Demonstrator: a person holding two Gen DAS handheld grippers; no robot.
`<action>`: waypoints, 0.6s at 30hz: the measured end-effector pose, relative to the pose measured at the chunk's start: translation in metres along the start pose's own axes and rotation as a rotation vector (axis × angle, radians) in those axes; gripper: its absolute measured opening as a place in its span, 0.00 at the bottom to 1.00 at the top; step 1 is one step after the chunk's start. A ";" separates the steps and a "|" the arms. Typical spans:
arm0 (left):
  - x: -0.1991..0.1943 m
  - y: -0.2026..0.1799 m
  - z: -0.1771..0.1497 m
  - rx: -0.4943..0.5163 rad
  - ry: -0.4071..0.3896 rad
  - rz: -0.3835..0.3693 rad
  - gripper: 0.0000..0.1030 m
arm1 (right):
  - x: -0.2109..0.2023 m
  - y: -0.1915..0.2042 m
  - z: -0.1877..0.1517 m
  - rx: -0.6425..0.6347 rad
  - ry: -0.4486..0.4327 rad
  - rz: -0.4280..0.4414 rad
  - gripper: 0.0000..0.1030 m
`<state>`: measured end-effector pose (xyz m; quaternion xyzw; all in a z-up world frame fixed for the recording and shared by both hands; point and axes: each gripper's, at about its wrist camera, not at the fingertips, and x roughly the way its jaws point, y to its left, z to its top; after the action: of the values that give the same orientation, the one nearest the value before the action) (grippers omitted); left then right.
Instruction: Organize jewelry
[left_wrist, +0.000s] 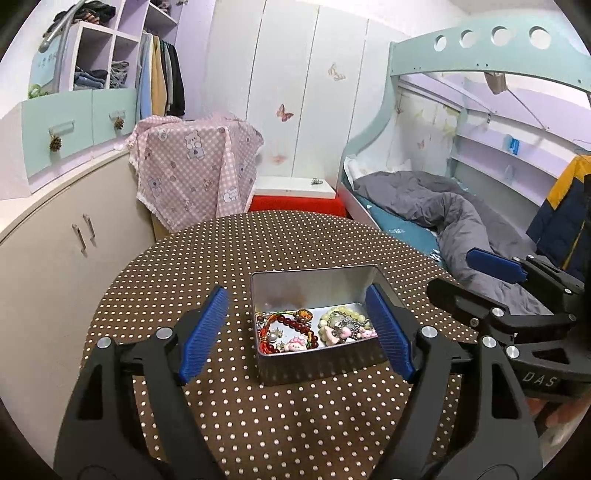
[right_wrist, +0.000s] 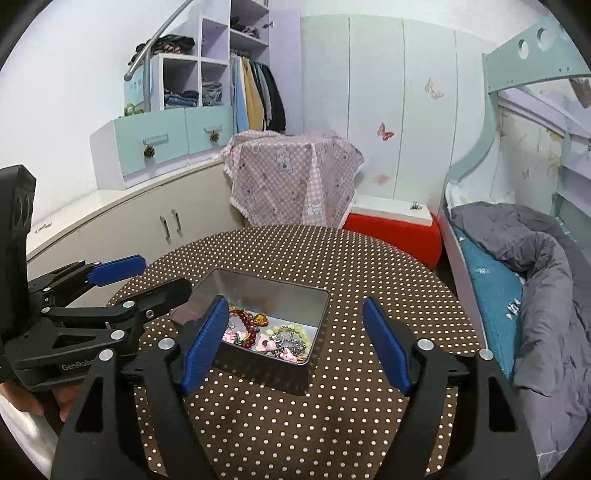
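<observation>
Jewelry (left_wrist: 314, 330) lies heaped in the bottom of an open metal tin (left_wrist: 314, 291), low in the middle of the left wrist view — dark red beads, a string of pale green beads, small pink charms and a length of silver chain. The left gripper (left_wrist: 295, 336) hangs over the near side of the tin with its jaws spread wide and nothing between the blue pads (left_wrist: 205, 334); the right-hand pad overlaps the tin's right wall in the picture, but whether it touches the metal cannot be told. In the right wrist view the right gripper (right_wrist: 295, 343) is likewise wide apart and empty, its left pad (right_wrist: 203, 343) crossing in front of the tin's left side while the right pad stands over bare cloth.

Each gripper shows in the other's camera: the right one at the right edge of the left view, the left one at the left edge of the right view, with a fingertip of the person's hand (right_wrist: 22, 400) below it. Both look spread there too.

The tin sits on a round table covered in a brown cloth with white dots (left_wrist: 295, 240), roughly at the table's middle. Beyond the table, a pink checked cloth with bears (left_wrist: 195, 166) drapes over something in the upper middle-left, next to a red box with a white top (left_wrist: 295, 199). A cream cabinet (left_wrist: 55, 251) runs along the left, with mint drawers and hanging clothes above it. At the right stands a mint bunk bed (left_wrist: 480, 55) with a grey quilt (left_wrist: 461, 218) rumpled on the lower mattress.
</observation>
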<state>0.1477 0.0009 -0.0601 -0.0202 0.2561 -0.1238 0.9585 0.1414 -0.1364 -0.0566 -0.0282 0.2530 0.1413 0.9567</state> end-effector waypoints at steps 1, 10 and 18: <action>-0.004 0.000 0.000 -0.001 -0.007 0.003 0.75 | -0.005 0.001 0.000 0.001 -0.009 -0.005 0.73; -0.051 -0.007 0.000 0.021 -0.084 0.029 0.76 | -0.047 0.016 -0.003 -0.007 -0.081 -0.030 0.79; -0.087 -0.014 -0.002 0.042 -0.156 0.047 0.79 | -0.074 0.023 -0.004 -0.005 -0.144 -0.054 0.87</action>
<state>0.0701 0.0086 -0.0180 -0.0037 0.1782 -0.1044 0.9784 0.0714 -0.1339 -0.0237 -0.0273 0.1823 0.1178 0.9758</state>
